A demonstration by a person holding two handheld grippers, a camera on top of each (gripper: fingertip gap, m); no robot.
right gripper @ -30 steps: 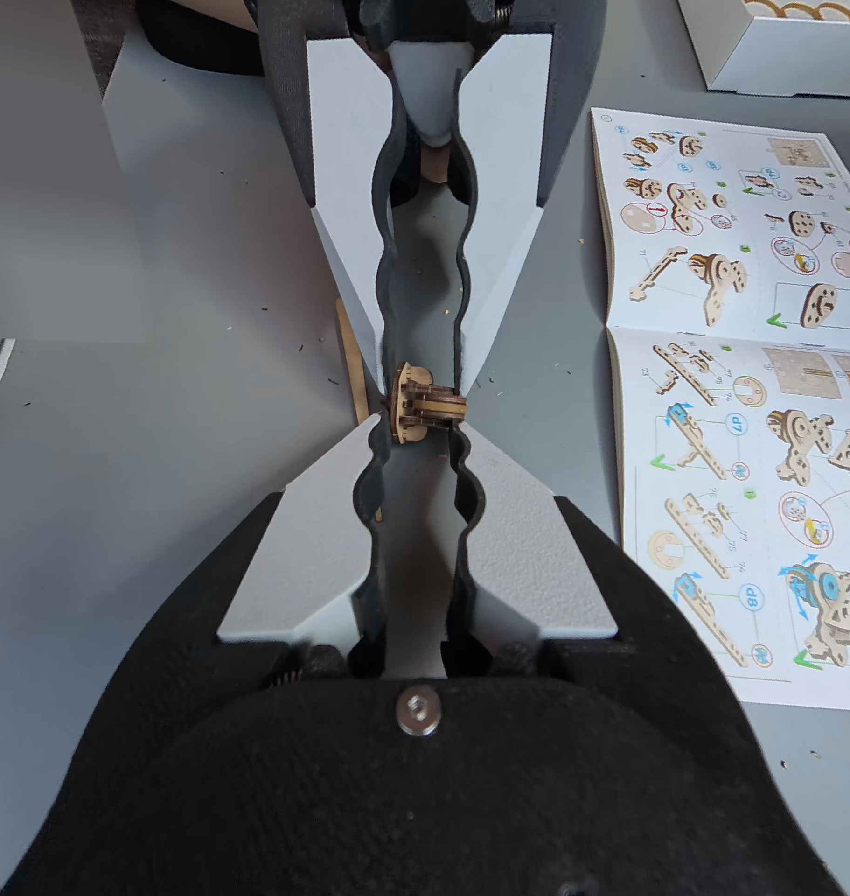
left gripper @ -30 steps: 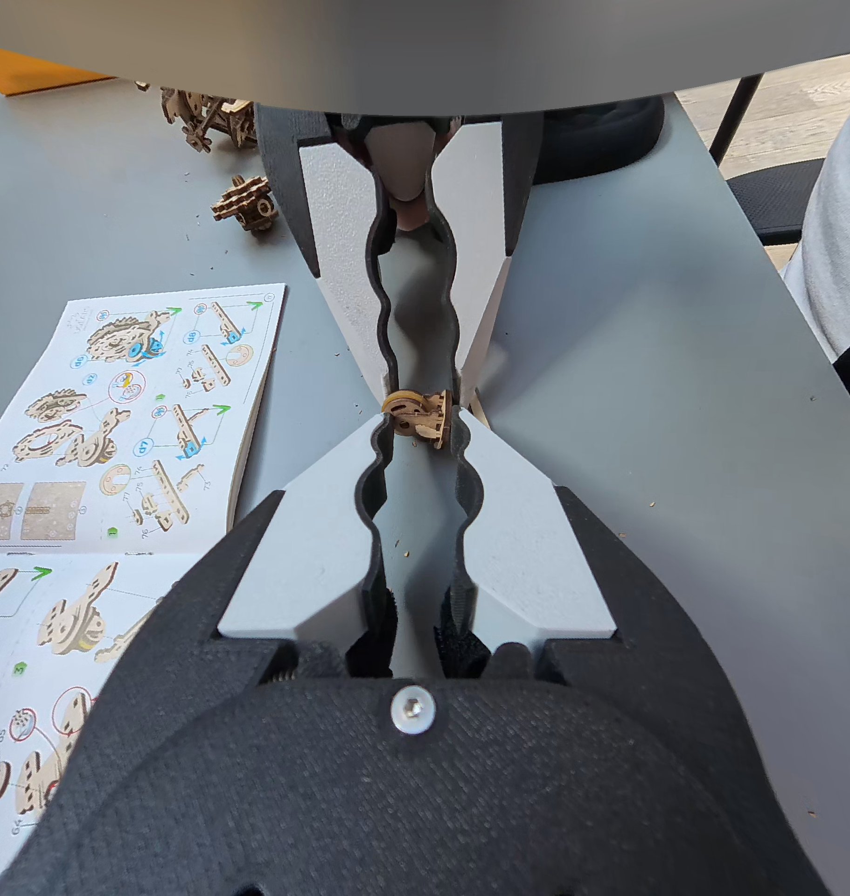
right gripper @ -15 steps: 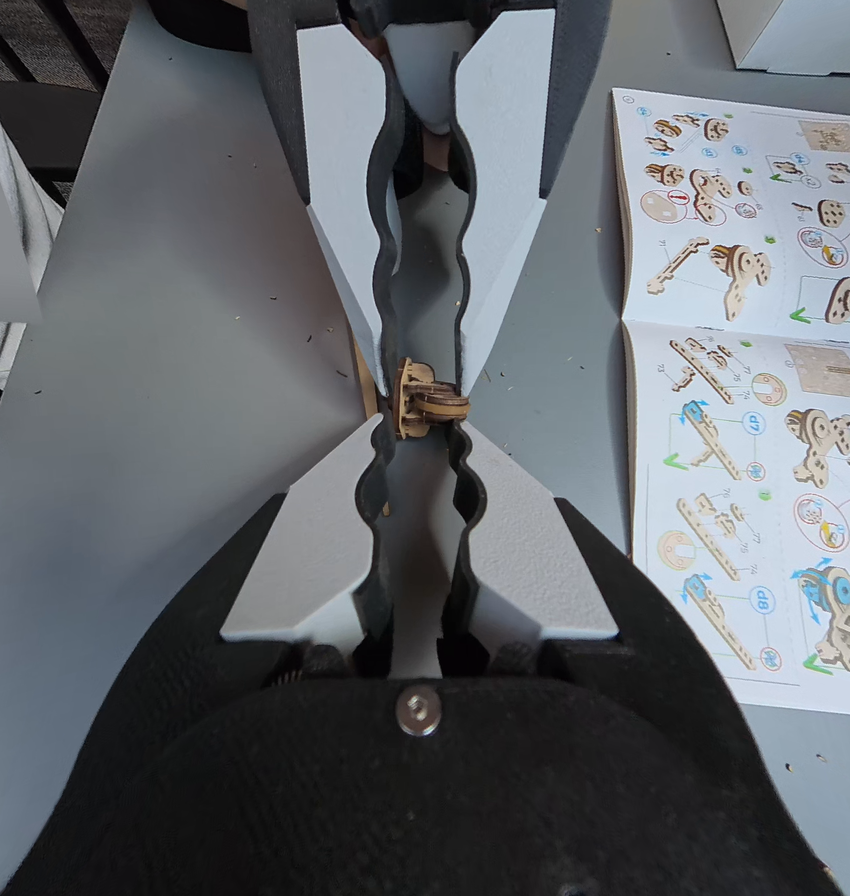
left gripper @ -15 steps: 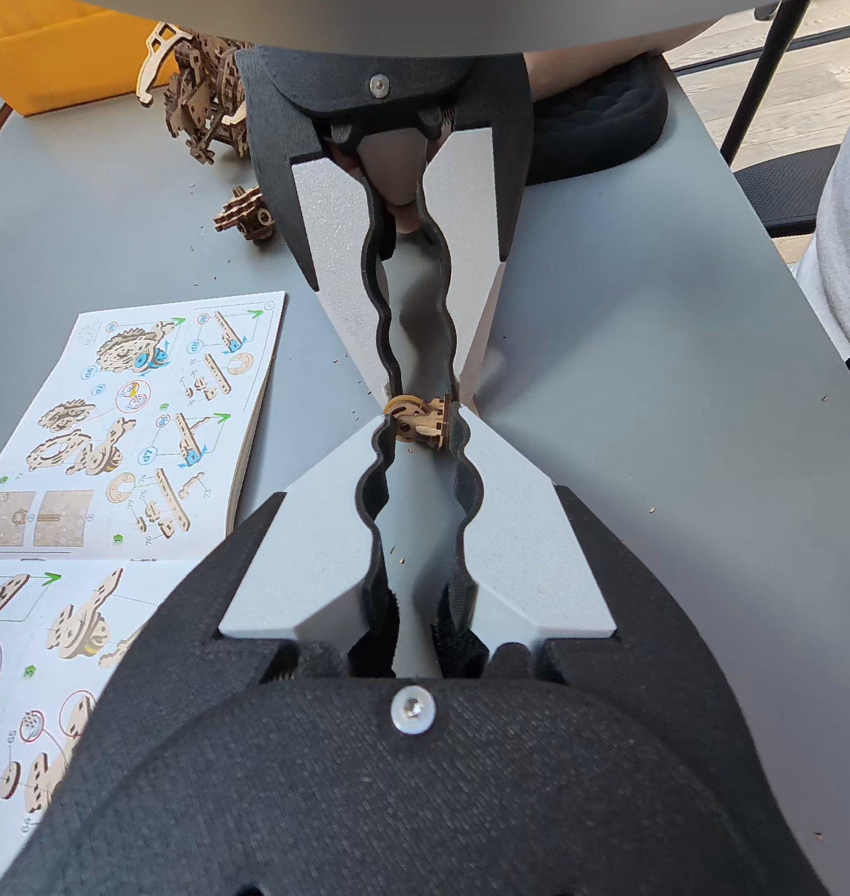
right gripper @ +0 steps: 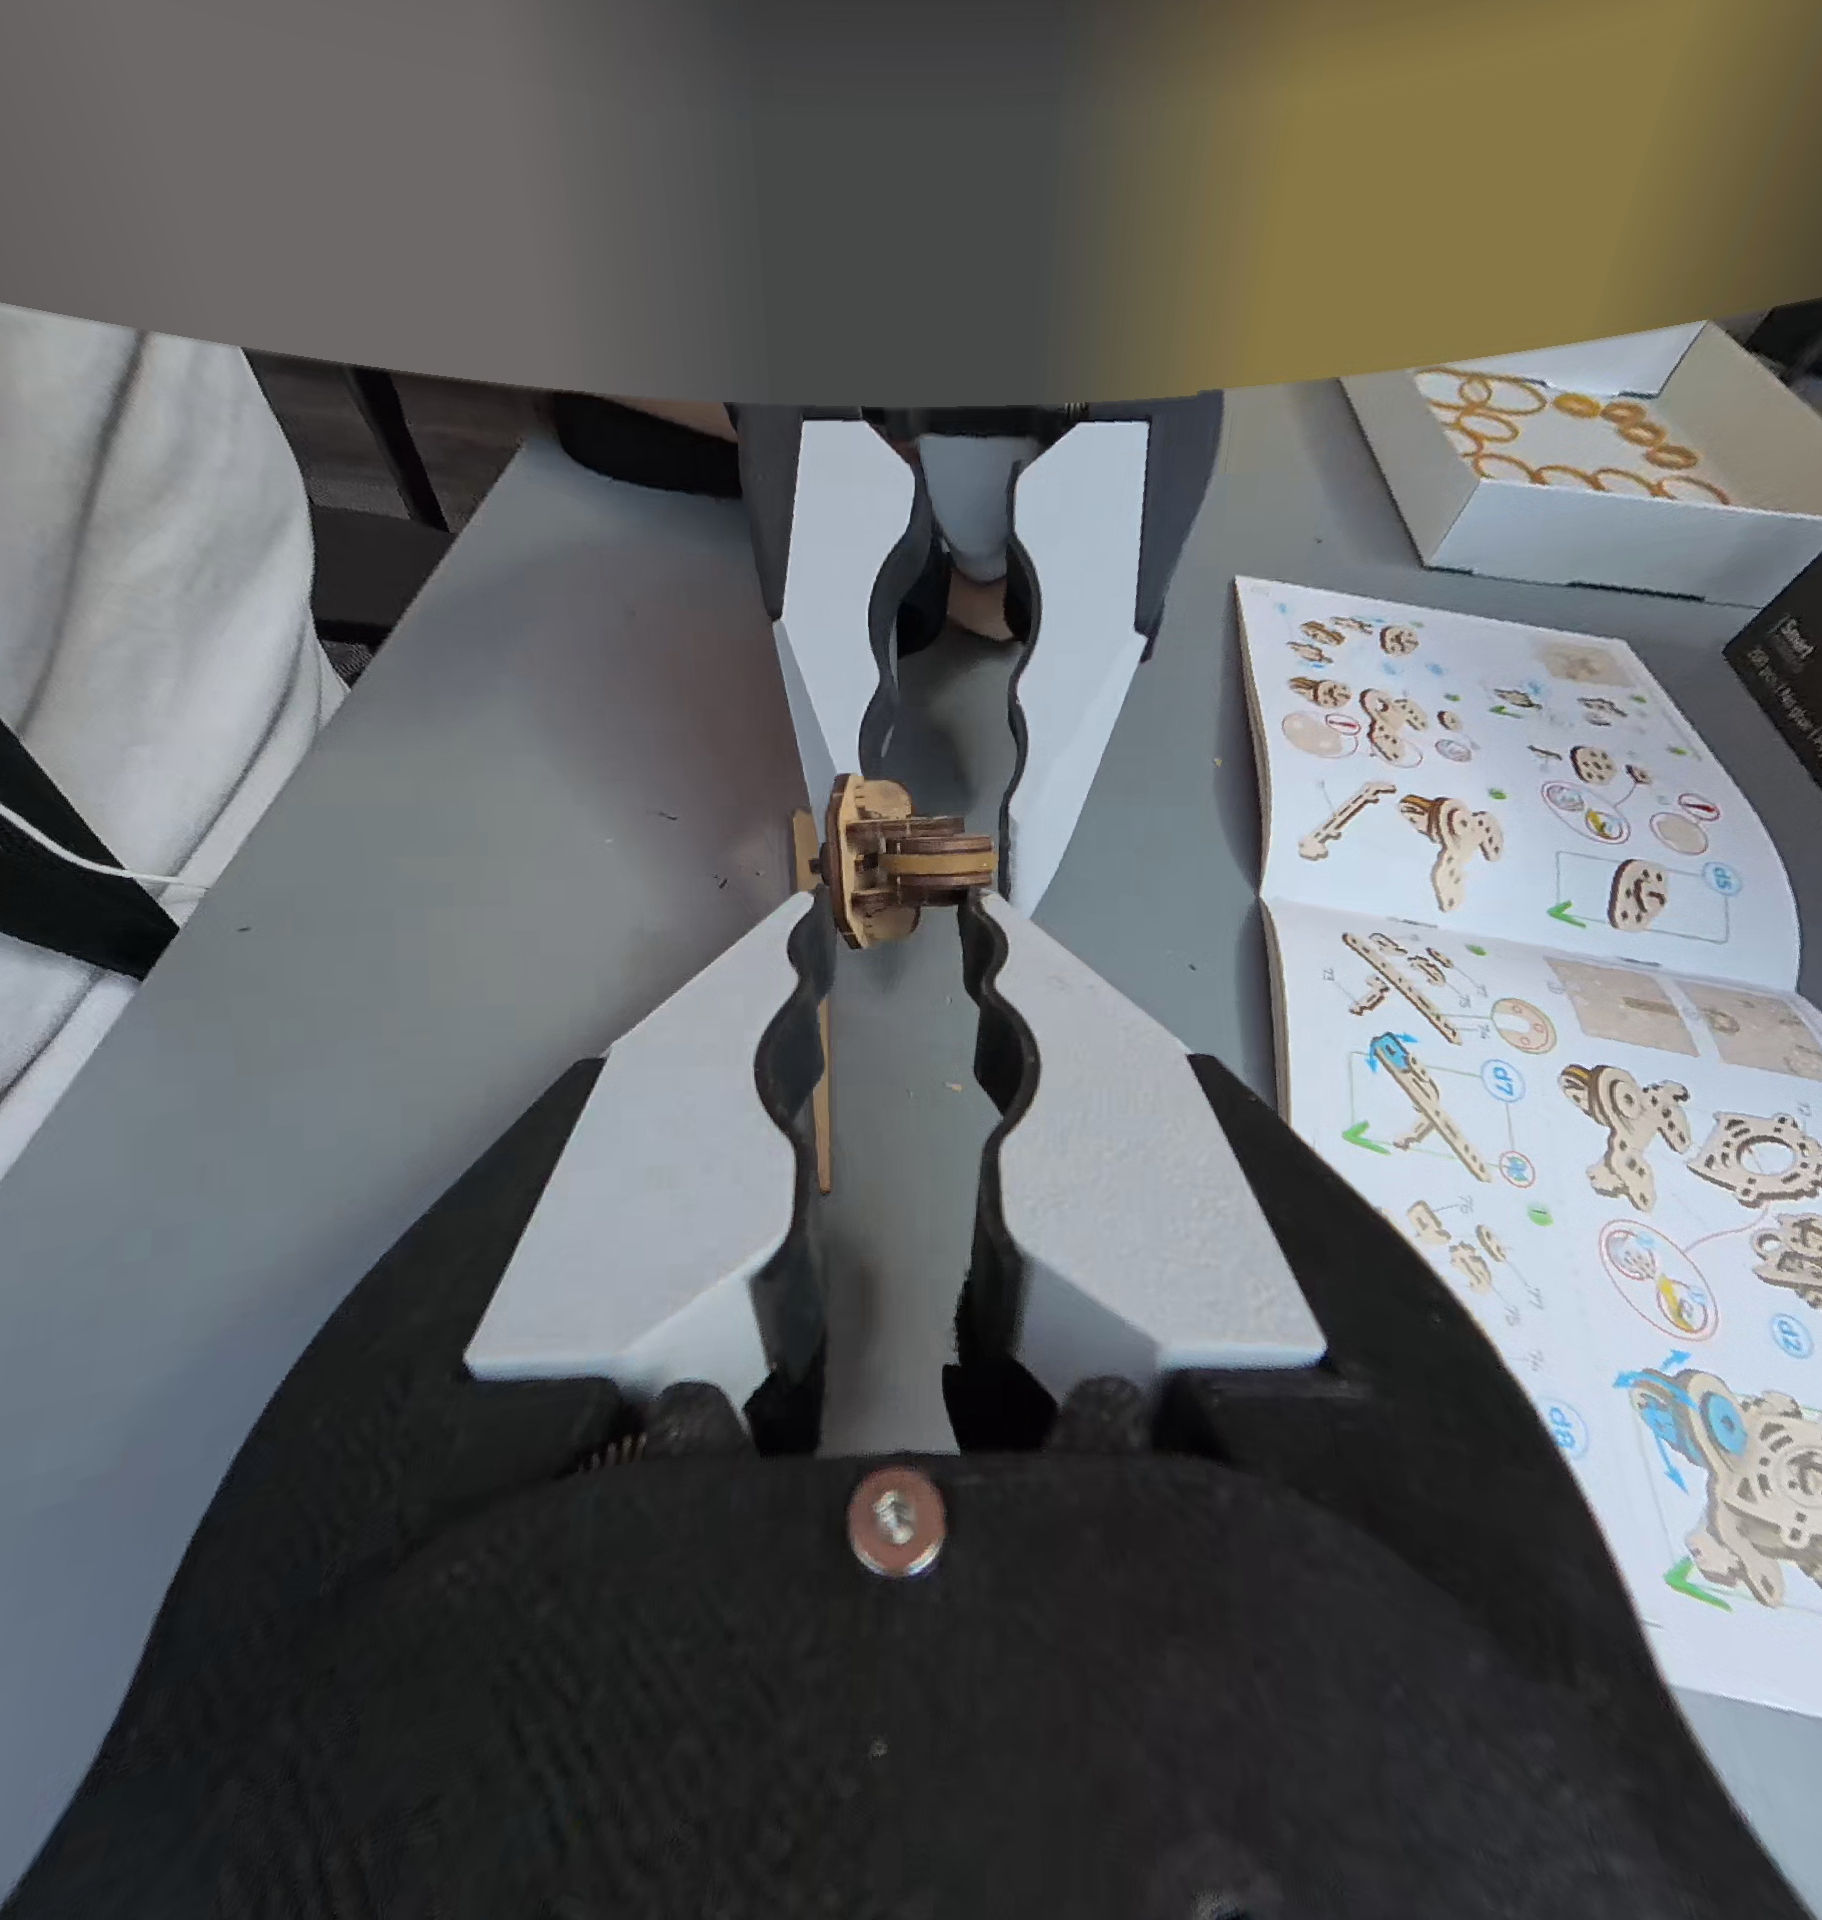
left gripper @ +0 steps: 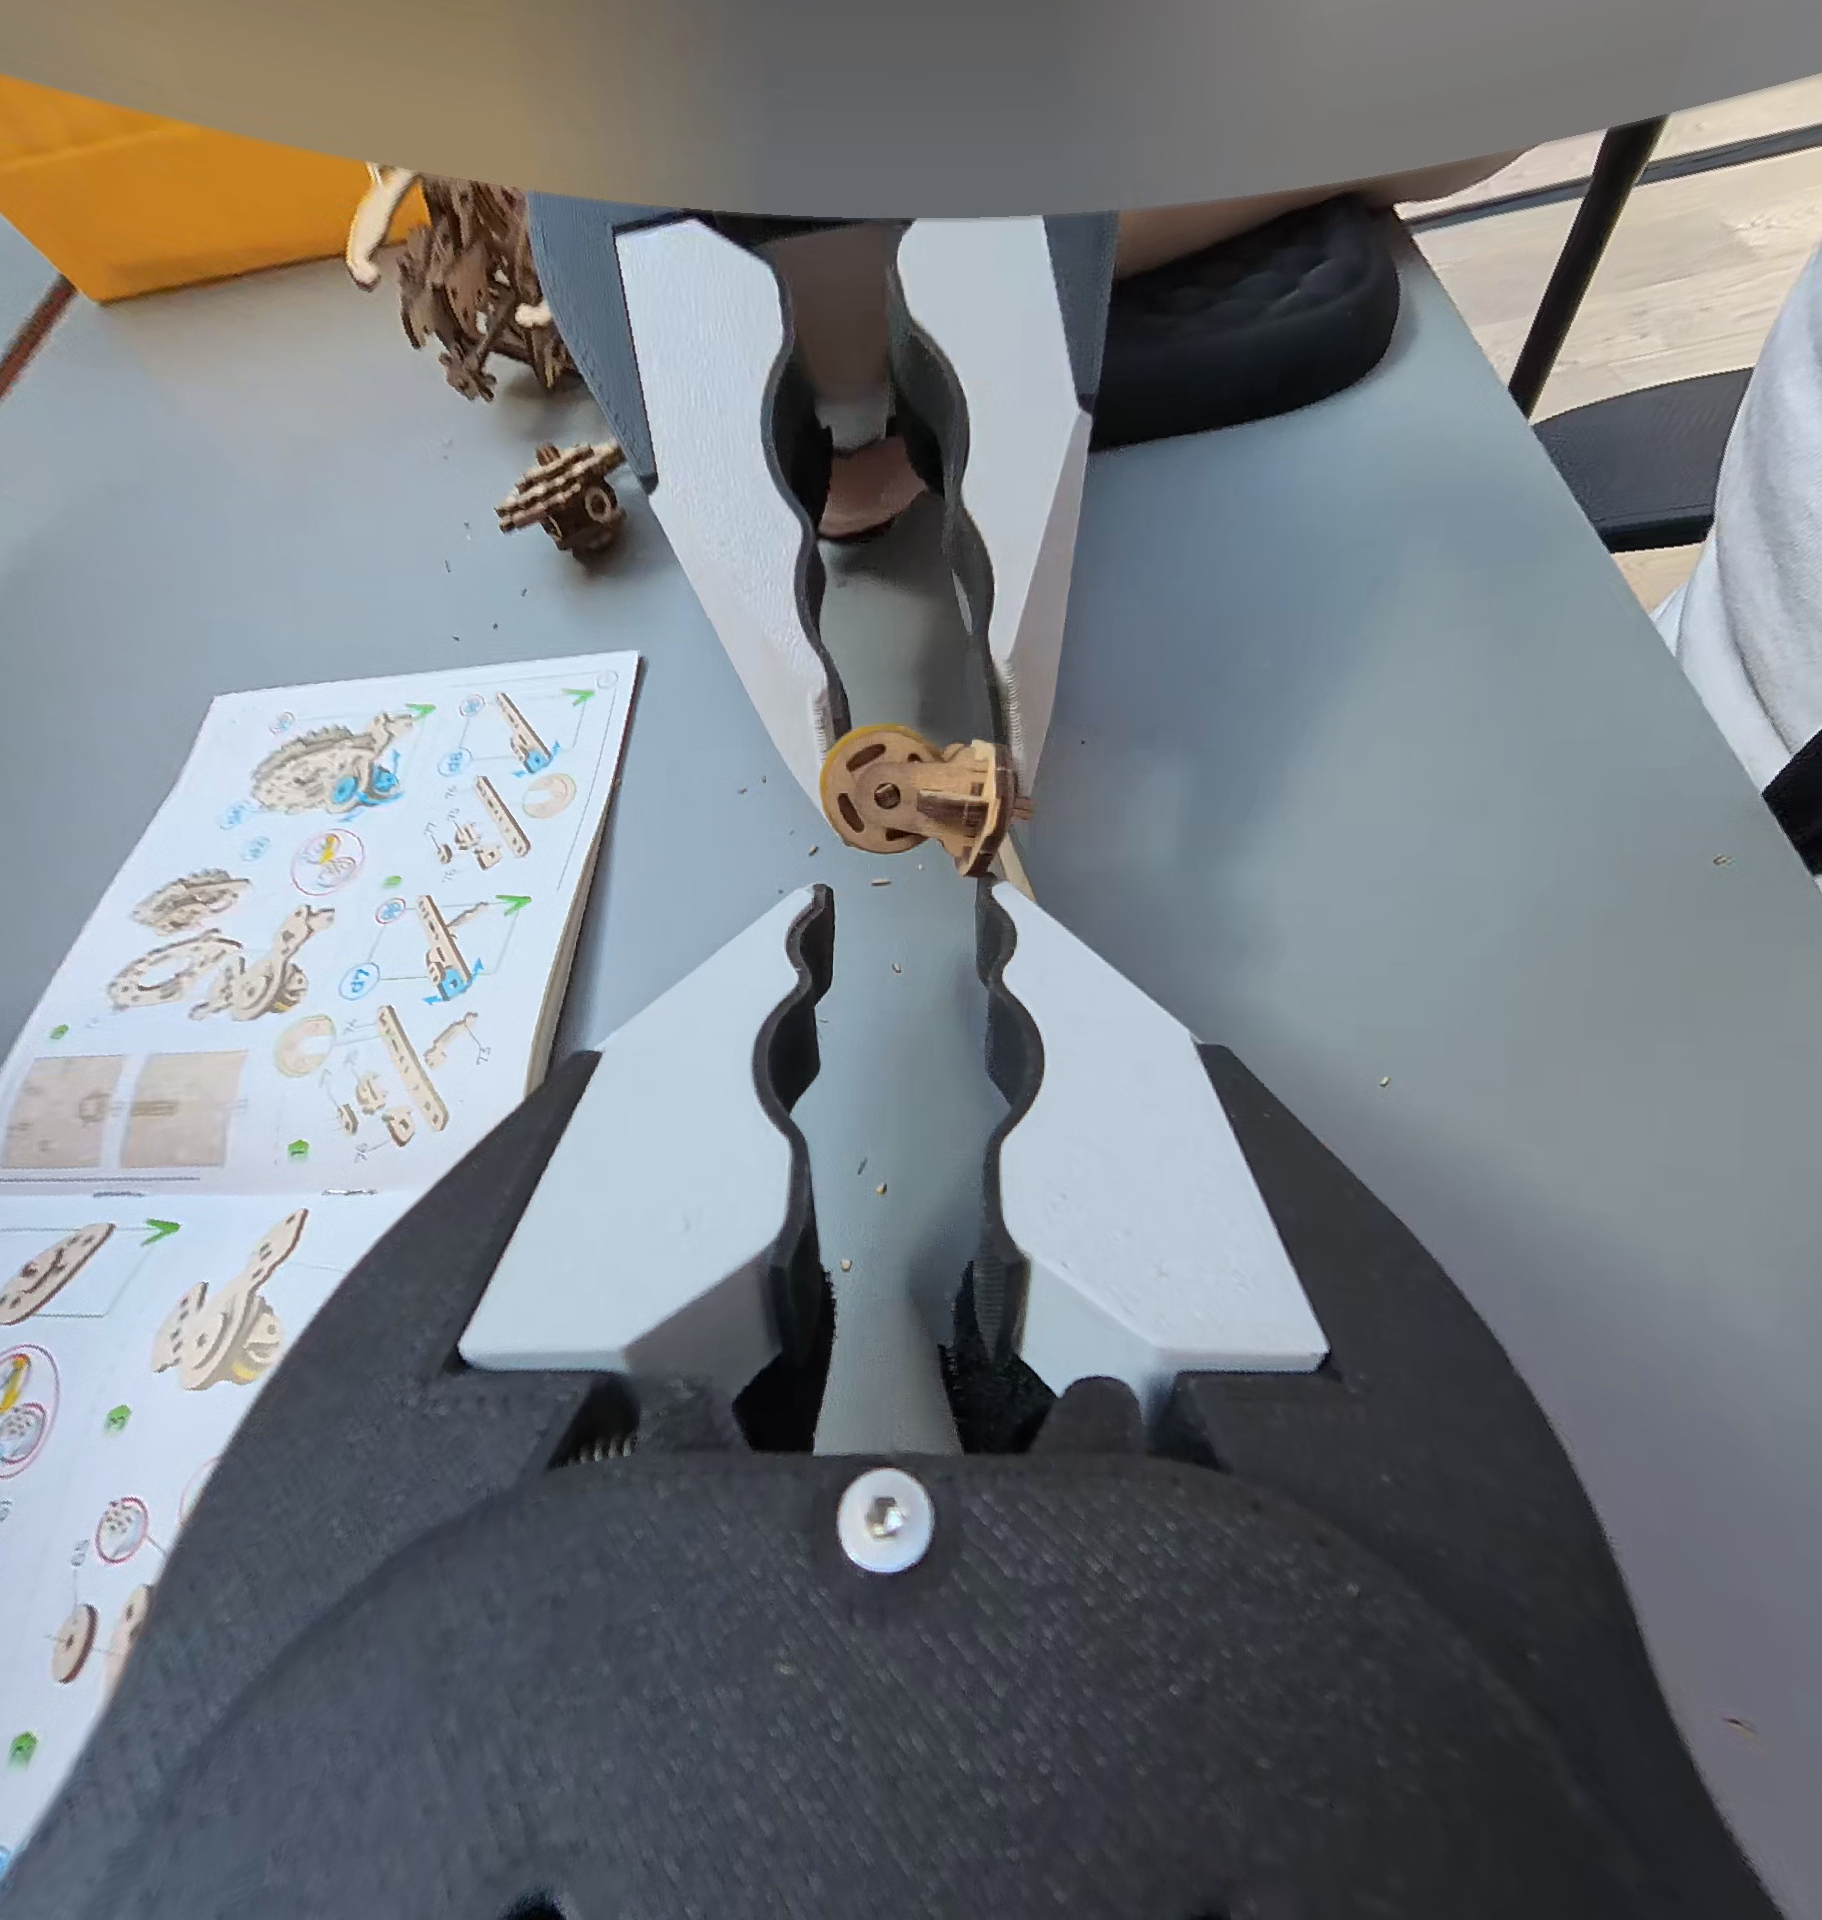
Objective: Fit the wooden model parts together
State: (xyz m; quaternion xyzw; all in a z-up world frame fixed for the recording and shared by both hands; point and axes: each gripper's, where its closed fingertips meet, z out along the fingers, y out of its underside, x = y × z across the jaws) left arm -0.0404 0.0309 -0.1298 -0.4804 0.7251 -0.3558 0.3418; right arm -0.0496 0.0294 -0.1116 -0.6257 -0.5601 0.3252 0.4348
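Observation:
A small wooden subassembly (left gripper: 917,795), a round wheel joined to a flat slotted plate, hangs above the grey table (left gripper: 1354,831). My right gripper (right gripper: 891,906) is shut on it at its very fingertips, and the part (right gripper: 902,857) sits crosswise between them. In the left wrist view the right gripper (left gripper: 917,727) comes in from the top. My left gripper (left gripper: 905,894) faces it tip to tip, just short of the part. Its jaws stand narrowly apart with nothing between them.
An open instruction booklet (left gripper: 294,935) lies beside the grippers and also shows in the right wrist view (right gripper: 1509,1039). Built wooden assemblies (left gripper: 471,281) and a small gear cluster (left gripper: 564,504) stand farther back. A wooden strip (right gripper: 822,1091) lies under the grippers. A white box (right gripper: 1613,468) and a person's light sleeve (right gripper: 107,623) flank the table. The tips of both grippers are at nearly the same place.
Both grippers pinched the part before. Now my left gripper has let go and drawn back a little. The part stays in the right gripper, turned so the wheel's face shows.

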